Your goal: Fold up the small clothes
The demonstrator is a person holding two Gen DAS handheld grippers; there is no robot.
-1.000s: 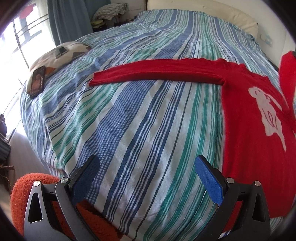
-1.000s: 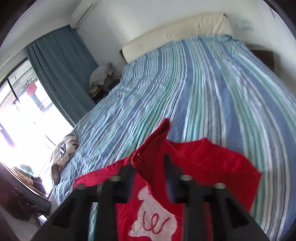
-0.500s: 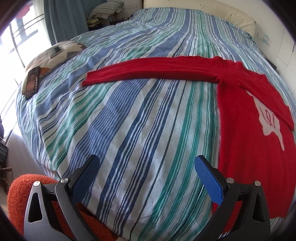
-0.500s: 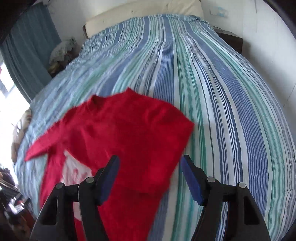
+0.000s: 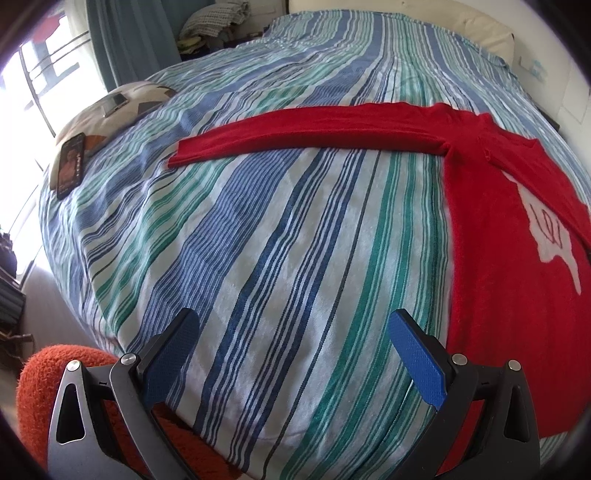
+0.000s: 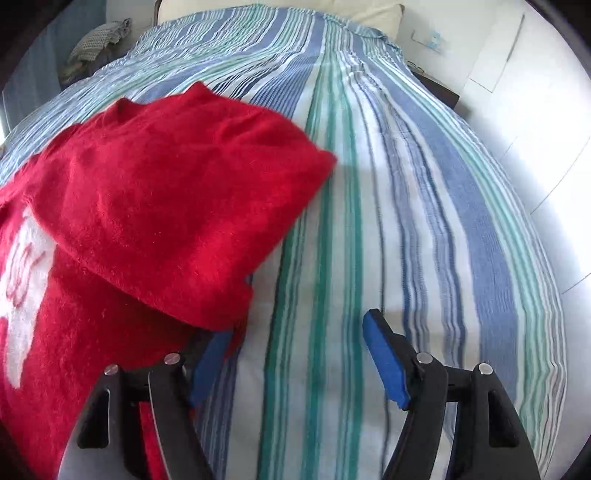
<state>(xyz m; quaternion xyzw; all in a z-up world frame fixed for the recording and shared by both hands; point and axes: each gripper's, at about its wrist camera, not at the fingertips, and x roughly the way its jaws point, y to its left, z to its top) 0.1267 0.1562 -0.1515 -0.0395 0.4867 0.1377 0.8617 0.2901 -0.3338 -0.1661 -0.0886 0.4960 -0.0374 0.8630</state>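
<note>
A small red sweater (image 5: pixel 491 236) with a white animal figure lies on the striped bedspread (image 5: pixel 277 240). Its left sleeve (image 5: pixel 303 134) stretches out flat toward the left. In the right wrist view the sweater's (image 6: pixel 155 192) right side is folded over the body and partly covers the white figure (image 6: pixel 22 280). My left gripper (image 5: pixel 291 354) is open and empty, low over the bed's near edge, left of the sweater's hem. My right gripper (image 6: pixel 295 354) is open and empty, with its left finger (image 6: pixel 210 362) beside the folded edge.
A phone (image 5: pixel 70 164) lies on a patterned cushion (image 5: pixel 110 110) at the bed's left edge. An orange fuzzy seat (image 5: pixel 55 373) sits below the near edge. A pillow (image 5: pixel 476 26) is at the headboard. A white wall (image 6: pixel 535 110) runs along the right side.
My right gripper carried the right side of the sweater over the body, let it go and opened, then drew back to the right. The left gripper stayed open and shifted slightly.
</note>
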